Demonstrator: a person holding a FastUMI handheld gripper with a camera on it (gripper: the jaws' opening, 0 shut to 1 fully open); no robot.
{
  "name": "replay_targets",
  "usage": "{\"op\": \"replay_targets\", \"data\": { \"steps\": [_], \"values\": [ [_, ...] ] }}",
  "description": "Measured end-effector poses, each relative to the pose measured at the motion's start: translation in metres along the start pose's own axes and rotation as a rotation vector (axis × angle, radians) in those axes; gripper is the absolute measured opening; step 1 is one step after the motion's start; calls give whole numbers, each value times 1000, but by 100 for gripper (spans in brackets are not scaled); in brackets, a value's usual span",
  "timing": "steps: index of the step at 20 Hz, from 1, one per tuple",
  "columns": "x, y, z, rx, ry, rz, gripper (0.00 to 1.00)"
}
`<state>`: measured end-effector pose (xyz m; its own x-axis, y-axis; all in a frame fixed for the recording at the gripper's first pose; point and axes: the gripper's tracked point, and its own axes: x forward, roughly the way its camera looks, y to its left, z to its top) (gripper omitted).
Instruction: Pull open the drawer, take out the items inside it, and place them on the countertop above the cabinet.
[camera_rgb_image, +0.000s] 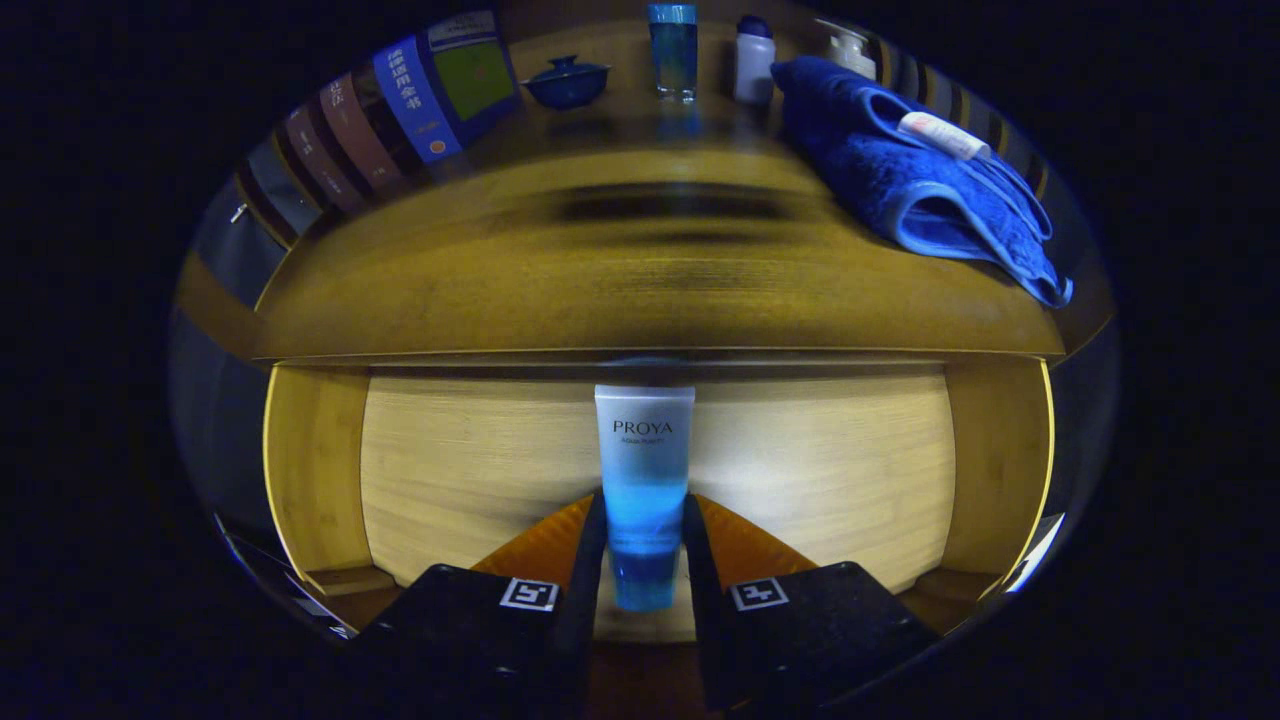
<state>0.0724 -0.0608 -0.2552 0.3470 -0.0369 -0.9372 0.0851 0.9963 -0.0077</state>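
My gripper (642, 525) is shut on a white-and-blue cosmetic tube (644, 470), both fingers pressing its lower part just above the cap. The tube stands upright between the fingers, over the open wooden drawer (460, 470), whose pale floor lies below it. Beyond the drawer, the wooden countertop (600, 280) stretches across above the cabinet. A folded blue towel (920, 190) lies on the countertop's right side with a small white tube (945, 136) on top of it.
At the back of the countertop stand a row of books (390, 115), a blue lidded bowl (567, 82), a tall blue bottle (673, 50), a white bottle (755, 60) and a pump bottle (852, 50). The drawer's side walls (310, 470) flank the tube.
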Motion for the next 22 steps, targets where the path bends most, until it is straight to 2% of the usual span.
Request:
{"op": "replay_targets", "data": {
  "steps": [7,12,19,22],
  "values": [
    [-70,1,13,-17,-168,32,47],
    [-111,4,64,-14,-301,46,47],
    [-85,13,169,-2,-368,45,47],
    [-59,15,197,7,-336,32,47]
  ]
}}
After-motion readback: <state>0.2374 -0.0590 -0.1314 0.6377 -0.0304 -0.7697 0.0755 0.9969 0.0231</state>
